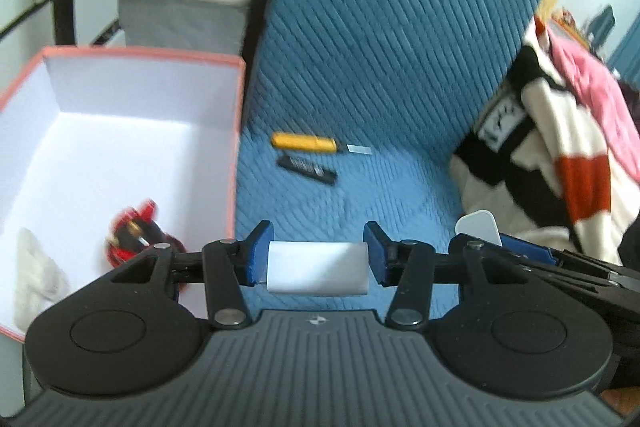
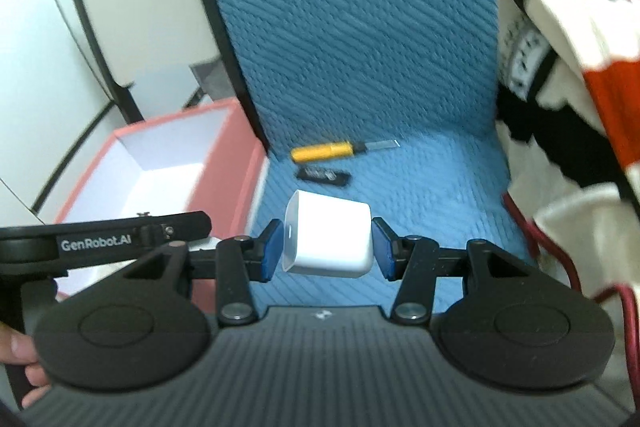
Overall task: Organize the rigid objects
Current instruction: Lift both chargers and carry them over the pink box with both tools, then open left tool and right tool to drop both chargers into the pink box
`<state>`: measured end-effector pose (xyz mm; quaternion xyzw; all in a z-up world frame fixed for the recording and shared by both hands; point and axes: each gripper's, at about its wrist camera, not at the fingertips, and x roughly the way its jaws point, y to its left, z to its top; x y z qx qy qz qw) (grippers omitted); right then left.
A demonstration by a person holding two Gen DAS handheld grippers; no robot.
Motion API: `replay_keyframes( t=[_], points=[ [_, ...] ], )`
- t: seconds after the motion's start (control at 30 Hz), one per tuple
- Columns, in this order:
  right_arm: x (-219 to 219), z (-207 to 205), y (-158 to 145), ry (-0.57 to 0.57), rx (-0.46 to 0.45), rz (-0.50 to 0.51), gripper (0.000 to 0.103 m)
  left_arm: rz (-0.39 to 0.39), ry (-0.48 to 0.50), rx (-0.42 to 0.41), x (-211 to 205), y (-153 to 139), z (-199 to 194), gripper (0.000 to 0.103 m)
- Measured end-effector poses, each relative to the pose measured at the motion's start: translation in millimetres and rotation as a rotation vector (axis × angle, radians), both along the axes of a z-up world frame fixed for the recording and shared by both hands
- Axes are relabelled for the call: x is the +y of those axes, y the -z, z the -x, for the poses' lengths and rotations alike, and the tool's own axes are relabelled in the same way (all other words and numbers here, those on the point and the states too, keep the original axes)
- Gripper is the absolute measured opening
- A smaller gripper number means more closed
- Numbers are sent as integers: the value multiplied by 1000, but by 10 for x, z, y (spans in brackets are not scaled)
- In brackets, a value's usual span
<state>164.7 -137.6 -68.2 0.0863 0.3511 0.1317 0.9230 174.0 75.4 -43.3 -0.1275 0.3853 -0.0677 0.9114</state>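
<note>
Both tongs gripping | left gripper (image 1: 318, 261) white block (image 1: 318, 273), right gripper (image 2: 326, 247) white charger (image 2: 330, 239) | I'd carry level, release low inside pink box (image 1: 236, 155).

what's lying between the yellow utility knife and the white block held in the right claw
A small black flat object lies on the blue cushion between the yellow utility knife and the white block in the right claw; the right wrist view shows it best.

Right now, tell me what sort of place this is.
Probably a living room or bedroom at home, judged from a seat with a blue quilted cover, a striped blanket heaped at its side, and a pink storage box set beside it for tidying small items.
</note>
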Motion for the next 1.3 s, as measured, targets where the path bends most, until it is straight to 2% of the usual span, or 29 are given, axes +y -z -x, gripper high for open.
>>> replay_keyframes(
  t=[0.17,0.3,0.43,0.53,0.67,0.87,1.0,1.2,1.3],
  points=[
    [264,-50,-343,-45,-64,-17,51,2,-40,-59,330,-343,9,55],
    [546,-95,-575,-119,-82,-54,51,16,-76,-86,645,-557,22,55],
    [917,-99,-763,-188,-107,-61,51,15,-118,-100,984,-673,85,55],
    [1196,-114,-779,-240,-109,-67,51,22,-150,-98,1244,-673,143,55],
    [1556,-167,-586,-281,-44,-27,51,4,-198,-64,1565,-493,195,56],
    [1963,-177,-108,-344,87,17,51,36,-239,48,1931,36,251,56],
    [2152,-151,165,-366,154,42,51,25,-258,111,2042,344,234,56],
    [2264,-165,448,-353,223,92,52,28,-244,163,2102,628,238,56],
    [2297,-126,463,-367,200,132,51,23,-240,156,2078,689,258,56]
  ],
)
